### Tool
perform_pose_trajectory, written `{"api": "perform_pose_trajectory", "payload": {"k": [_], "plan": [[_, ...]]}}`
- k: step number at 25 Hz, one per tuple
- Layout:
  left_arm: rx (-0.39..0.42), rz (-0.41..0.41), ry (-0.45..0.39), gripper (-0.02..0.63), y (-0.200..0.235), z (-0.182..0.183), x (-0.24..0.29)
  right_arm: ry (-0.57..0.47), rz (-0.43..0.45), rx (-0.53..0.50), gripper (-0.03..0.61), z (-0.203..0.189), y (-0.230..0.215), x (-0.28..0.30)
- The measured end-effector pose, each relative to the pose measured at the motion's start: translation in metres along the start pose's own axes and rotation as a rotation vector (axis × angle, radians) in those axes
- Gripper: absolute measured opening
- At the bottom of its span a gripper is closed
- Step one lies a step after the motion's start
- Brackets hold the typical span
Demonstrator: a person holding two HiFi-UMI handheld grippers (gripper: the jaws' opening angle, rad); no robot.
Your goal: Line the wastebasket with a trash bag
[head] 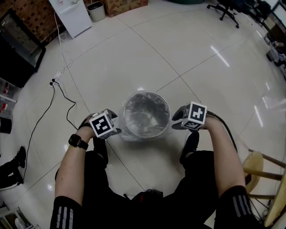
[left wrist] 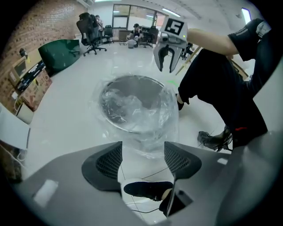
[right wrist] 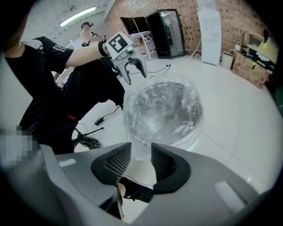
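Glossy white tiled floor (head: 187, 53), open room, seen steeply from above. Nearest: a person's black-trousered legs and two black shoes, left (head: 100, 150) and right (head: 191, 145), planted on either side of the wastebasket's near edge. Black wristwatch (head: 78, 142) on the left wrist. Left gripper (left wrist: 143, 150): held at the basket's left side and pointing steeply down, fingers (left wrist: 108, 161) wide apart with nothing between the pads; floor and a shoe show through the gap. Right gripper (right wrist: 141, 152): held at the basket's right side, fingers (right wrist: 161, 161) a narrow gap apart and likewise empty, with the bagged basket wall just beyond their tips. Wastebasket (head: 166, 103): round, upright on the floor between the two grippers. Trash bag (left wrist: 170, 114): clear film, crumpled down inside the basket, its mouth folded out over the rim and hanging loose down the outer wall. Wooden stool (head: 259, 167): right of the right arm, near it, apart from the basket. Black cable (head: 60, 91): trails over the tiles left of the basket, well apart from it, up to a white power strip (head: 56, 76). Black glass-fronted cabinet (head: 18, 44): far left, against a brick wall (head: 27, 9). White appliance (head: 71, 15), small bin (head: 96, 11) and cardboard box (head: 125, 5): in a row along the far edge. Office chair (head: 225, 11): far right.
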State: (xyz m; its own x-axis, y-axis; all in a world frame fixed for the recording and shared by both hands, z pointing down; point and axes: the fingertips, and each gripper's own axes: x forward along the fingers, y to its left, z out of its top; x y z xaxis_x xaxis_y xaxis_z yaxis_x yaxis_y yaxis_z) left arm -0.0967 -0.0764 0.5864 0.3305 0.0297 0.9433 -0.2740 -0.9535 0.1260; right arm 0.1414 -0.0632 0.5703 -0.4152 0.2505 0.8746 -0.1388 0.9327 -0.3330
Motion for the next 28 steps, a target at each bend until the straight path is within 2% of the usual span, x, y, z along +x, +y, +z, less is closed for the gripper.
{"api": "perform_pose_trajectory", "payload": {"k": [4,7,10,14,17,20,23,28], "plan": [[-0.001,0.009,0.010,0.311,-0.003,0.001,0.018,-0.010,-0.062,0.018,0.236,-0.004,-0.013,0.004],[-0.003,0.001,-0.003,0.324,-0.007,0.009,0.030,0.019,-0.050,0.046,0.282,-0.017,-0.014,0.024],[-0.006,0.015,0.025,0.333,-0.005,0.008,0.042,0.026,-0.032,0.092,0.310,-0.027,-0.017,0.040],[-0.041,0.016,0.059,0.347,-0.003,0.002,0.055,-0.034,-0.029,0.121,0.324,-0.022,-0.022,0.053],[-0.072,0.031,0.039,0.347,0.003,0.001,0.062,-0.035,-0.042,0.122,0.327,-0.022,-0.027,0.060],[-0.049,0.066,0.008,0.353,0.007,0.009,0.068,-0.042,-0.069,0.130,0.327,-0.022,-0.034,0.064],[-0.022,0.095,0.020,0.362,0.007,0.012,0.078,-0.035,-0.093,0.132,0.342,-0.024,-0.040,0.069],[-0.035,0.087,0.032,0.377,0.008,0.008,0.090,-0.033,-0.082,0.135,0.373,-0.024,-0.046,0.082]]}}
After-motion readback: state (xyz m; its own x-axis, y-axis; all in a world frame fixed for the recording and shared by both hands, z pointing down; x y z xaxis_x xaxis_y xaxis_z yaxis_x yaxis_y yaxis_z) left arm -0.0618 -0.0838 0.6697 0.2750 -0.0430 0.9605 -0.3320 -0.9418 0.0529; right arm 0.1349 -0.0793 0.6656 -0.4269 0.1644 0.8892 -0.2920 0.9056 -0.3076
